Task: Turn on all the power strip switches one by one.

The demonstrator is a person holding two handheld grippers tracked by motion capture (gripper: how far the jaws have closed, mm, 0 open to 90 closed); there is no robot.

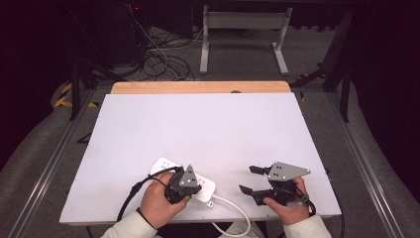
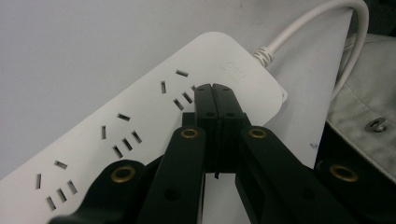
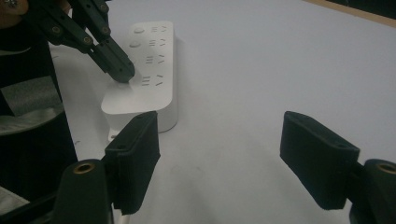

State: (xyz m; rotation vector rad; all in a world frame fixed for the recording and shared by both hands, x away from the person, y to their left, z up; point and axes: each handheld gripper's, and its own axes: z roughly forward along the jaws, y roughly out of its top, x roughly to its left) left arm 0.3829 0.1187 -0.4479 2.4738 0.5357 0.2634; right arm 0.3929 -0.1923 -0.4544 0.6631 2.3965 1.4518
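A white power strip (image 1: 162, 165) (image 2: 140, 116) (image 3: 156, 60) lies on the white table top near its front edge. Its white cable (image 1: 236, 208) (image 2: 303, 23) runs off toward the person. My left gripper (image 1: 184, 186) (image 2: 214, 88) (image 3: 122, 72) is shut with nothing between its jaws. It points down, and its joined tips touch the strip's top face near the cable end, beside a socket. To the right of the strip my right gripper (image 1: 250, 179) (image 3: 238, 154) is held just above the table. Its jaws are open, wide apart and empty, and face the strip.
The white table top (image 1: 198, 124) stretches bare beyond the strip to a wooden strip (image 1: 198, 88) at its far edge. Metal rails (image 1: 366, 168) run along both sides. Loose cables (image 1: 158, 59) and a white table frame (image 1: 242, 29) lie on the floor behind.
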